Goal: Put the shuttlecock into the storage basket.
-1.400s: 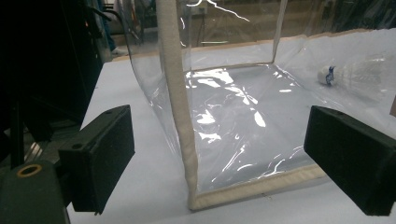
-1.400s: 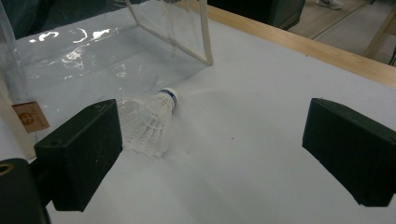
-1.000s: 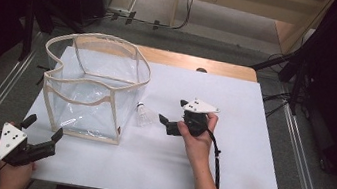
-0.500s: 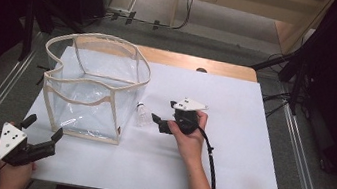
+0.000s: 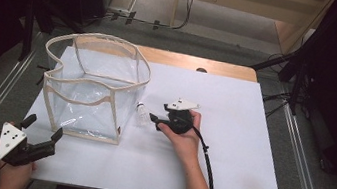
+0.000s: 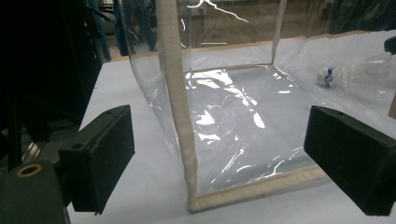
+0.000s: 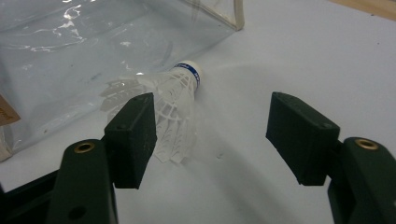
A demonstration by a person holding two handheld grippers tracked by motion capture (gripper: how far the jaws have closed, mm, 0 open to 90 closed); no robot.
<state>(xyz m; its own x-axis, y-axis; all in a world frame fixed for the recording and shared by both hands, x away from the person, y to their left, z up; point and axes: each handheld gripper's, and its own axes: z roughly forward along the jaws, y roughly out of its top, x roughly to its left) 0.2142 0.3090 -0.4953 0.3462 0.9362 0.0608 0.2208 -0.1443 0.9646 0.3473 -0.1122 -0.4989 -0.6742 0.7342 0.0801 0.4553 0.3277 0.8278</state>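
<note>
A white shuttlecock (image 5: 142,112) (image 7: 173,100) lies on its side on the white table, right beside a clear plastic bag (image 5: 85,112) with beige trim. My right gripper (image 5: 157,115) (image 7: 212,112) sits low just right of it, open. Its jaws have just been closing. In the right gripper view the feathers reach behind the left jaw's pad and the right pad stands well apart, so nothing is pressed. My left gripper (image 5: 43,129) (image 6: 219,130) rests open at the table's near left, facing the bag's near corner seam (image 6: 177,93). The shuttlecock (image 6: 359,74) shows through the bag's walls.
The bag (image 7: 70,46) stands upright with its top open on the left half of the white tabletop (image 5: 231,134). A wooden strip (image 5: 196,63) runs along the far edge. Metal rails (image 5: 299,154) border the table's sides. A black cable (image 5: 208,156) trails from the right gripper.
My right gripper has moved left and down toward the shuttlecock, and its jaws stand narrower. The left gripper has stayed put.
</note>
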